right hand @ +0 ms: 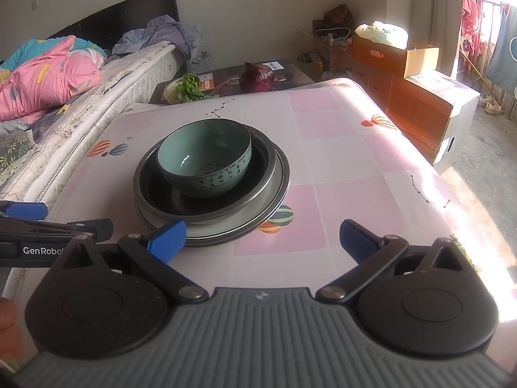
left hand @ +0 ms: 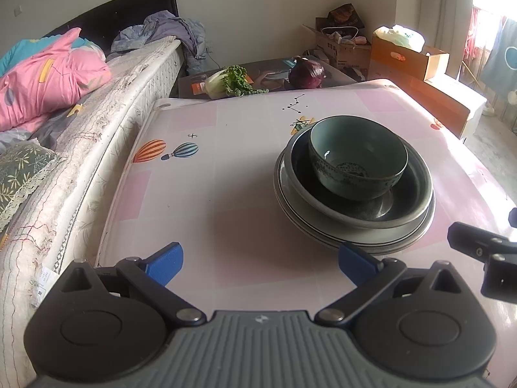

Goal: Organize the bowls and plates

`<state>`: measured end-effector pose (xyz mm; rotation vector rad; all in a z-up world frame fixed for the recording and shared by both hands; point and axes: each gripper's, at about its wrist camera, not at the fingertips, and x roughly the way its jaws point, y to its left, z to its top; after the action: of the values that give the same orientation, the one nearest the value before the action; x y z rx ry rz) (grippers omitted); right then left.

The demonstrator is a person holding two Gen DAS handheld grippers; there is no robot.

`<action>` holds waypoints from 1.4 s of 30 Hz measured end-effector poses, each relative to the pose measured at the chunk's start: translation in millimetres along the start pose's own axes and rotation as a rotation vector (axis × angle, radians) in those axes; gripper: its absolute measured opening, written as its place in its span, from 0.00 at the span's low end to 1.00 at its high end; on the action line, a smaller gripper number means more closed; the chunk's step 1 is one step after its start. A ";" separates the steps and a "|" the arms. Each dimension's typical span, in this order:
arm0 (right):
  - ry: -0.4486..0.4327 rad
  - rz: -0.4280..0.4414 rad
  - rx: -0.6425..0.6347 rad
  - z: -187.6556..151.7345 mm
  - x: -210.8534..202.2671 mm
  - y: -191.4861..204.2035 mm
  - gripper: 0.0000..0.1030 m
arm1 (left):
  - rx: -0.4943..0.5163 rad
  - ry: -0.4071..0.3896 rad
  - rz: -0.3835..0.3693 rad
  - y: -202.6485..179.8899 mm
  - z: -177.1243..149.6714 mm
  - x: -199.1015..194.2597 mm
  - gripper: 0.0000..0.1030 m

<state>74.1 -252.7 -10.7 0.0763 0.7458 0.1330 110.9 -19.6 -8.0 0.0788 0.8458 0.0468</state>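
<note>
The left gripper (left hand: pixel 260 263) has its blue-padded fingers (left hand: pixel 164 263) spread wide apart with nothing between them, held low over the near edge of the table (left hand: pixel 226 194), which wears a pink checked cloth printed with hot-air balloons. The right gripper (right hand: pixel 263 242) is likewise spread wide and empty, its left pad just in front of the stack's near rim; whether it touches cannot be told. Just ahead of both sits the stack of dishes: a teal ceramic bowl (left hand: pixel 357 156) with dark characters around its outside stands upright and empty inside a dark, shallow metal bowl (left hand: pixel 404 207), which in turn rests on grey plates (left hand: pixel 381 244) stacked flat on the cloth. The teal bowl sits toward the far side of the metal bowl rather than centred. Beyond the table's far edge, on a lower dark surface, lie a leafy cabbage (left hand: pixel 227 80) and a red cabbage (left hand: pixel 306 72), well apart from the dishes. A bed (left hand: pixel 97 135) with a pink quilt (left hand: pixel 48 74) runs along the table's left side, and open cardboard boxes (right hand: pixel 394 56), one holding a plastic bag, stand to the right.
</note>
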 end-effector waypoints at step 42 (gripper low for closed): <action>0.009 -0.005 0.006 -3.1 3.4 -2.9 0.99 | 0.001 0.012 0.002 0.4 -1.9 4.0 1.00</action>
<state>74.8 -255.1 -15.5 0.0798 0.7550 0.1267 112.1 -18.8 -12.2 0.0801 0.8572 0.0486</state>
